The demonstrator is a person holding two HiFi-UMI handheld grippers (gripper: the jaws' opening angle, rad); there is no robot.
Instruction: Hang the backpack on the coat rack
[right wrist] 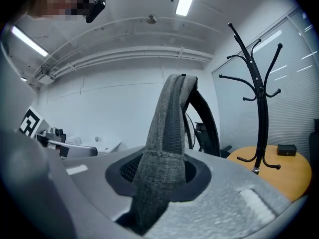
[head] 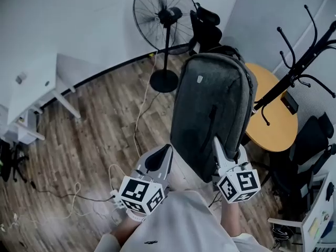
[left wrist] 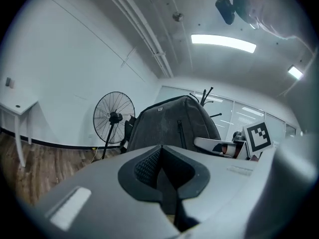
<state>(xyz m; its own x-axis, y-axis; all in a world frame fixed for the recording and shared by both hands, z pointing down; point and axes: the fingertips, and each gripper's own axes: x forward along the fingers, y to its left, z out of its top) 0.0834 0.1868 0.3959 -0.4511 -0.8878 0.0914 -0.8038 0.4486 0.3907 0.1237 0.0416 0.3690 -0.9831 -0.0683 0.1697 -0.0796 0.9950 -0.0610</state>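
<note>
The grey backpack (head: pixel 210 109) hangs upright in the air in front of me, its zip face toward the head view. My right gripper (head: pixel 216 140) is shut on its lower right side; in the right gripper view the grey edge (right wrist: pixel 172 128) rises straight out of the gripper (right wrist: pixel 164 159). My left gripper (head: pixel 168 148) is closed at the bag's lower left edge, with a dark fold between its pads in the left gripper view, where the gripper (left wrist: pixel 160 152) sits just under the backpack (left wrist: pixel 169 123). The black coat rack (head: pixel 302 62) stands to the right, apart from the bag.
The rack (right wrist: pixel 259 108) rises from a round wooden table (head: pixel 278 119). A standing fan (head: pixel 165 20) and a black chair (head: pixel 207 28) are behind the bag. A white desk (head: pixel 31 88) is at the left, an office chair (head: pixel 310 140) at the right, and cables (head: pixel 73 193) lie on the wood floor.
</note>
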